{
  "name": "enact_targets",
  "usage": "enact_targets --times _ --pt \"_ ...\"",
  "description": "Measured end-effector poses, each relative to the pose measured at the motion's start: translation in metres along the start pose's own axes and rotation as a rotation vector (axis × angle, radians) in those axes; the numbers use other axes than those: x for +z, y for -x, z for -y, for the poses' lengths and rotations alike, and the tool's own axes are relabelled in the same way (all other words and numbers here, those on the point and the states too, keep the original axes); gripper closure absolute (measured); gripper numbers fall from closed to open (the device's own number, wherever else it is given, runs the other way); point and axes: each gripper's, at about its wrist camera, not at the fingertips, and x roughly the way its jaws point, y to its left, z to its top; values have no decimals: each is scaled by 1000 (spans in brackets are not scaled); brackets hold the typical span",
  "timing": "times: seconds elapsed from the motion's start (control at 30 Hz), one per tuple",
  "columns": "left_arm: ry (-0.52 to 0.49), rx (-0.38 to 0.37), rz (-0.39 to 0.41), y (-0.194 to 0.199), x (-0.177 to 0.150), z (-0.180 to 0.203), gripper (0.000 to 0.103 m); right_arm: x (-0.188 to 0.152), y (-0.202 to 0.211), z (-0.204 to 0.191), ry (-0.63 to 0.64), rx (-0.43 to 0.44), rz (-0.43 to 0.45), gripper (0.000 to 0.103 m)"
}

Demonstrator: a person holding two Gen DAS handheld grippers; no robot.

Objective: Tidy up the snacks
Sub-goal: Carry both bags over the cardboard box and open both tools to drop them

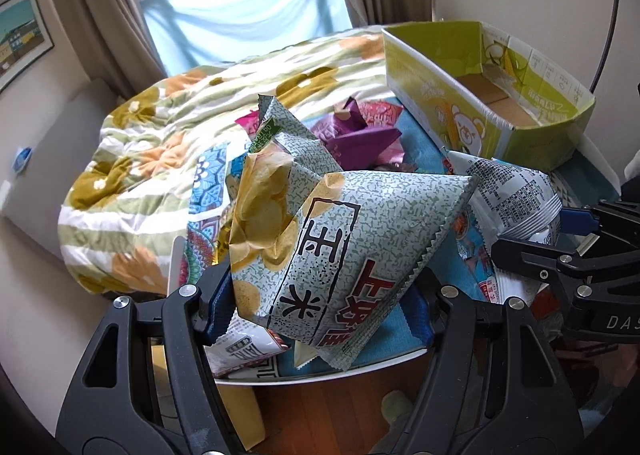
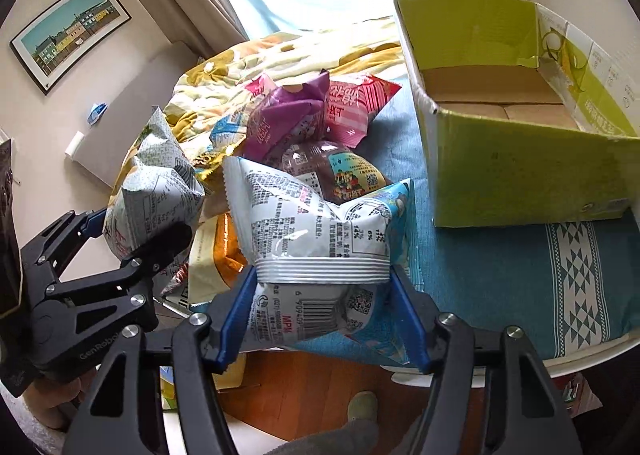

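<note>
Left gripper (image 1: 320, 307) we see clamped on a grey-green chip bag (image 1: 320, 247), blue pads pressing both sides; the bag tilts, long axis running up toward the far left, puffy, with chip pictures and red and black characters. Right gripper (image 2: 324, 319) is closed about halfway on a white-and-blue snack pack (image 2: 316, 239), squeezing its crimped lower end; the pack stands roughly upright, barcode toward the camera, crinkled. Both packs sit over the near edge of the desk (image 2: 500, 287), which has a blue patterned cloth. Behind them lies a pile of pink, purple and brown snack bags (image 2: 316, 115). Green cardboard box (image 2: 520, 175) sits on the right, open-topped, cardboard bottom visible.
</note>
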Motion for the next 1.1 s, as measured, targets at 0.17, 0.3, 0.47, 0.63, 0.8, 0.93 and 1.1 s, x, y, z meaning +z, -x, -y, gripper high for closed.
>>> enact_targets --times 0.17,0.3,0.47,0.63,0.8,0.93,1.1 --pt "34 -38 85 29 33 -10 37 16 41 -13 3 -14 66 43" --pt "30 -57 143 37 69 -3 37 37 76 -6 -7 -15 120 43" --pt "42 -107 188 32 120 20 37 81 110 15 1 -86 192 43" --pt "31 -143 171 7 173 62 37 127 120 55 -13 -123 240 43" --pt "41 -176 103 -41 217 108 37 160 116 100 -24 -133 241 43" --pt "43 -183 33 -80 244 144 37 185 110 135 -36 -124 212 43" --pt "44 -167 -55 -123 265 178 36 206 98 174 -60 -98 170 43"
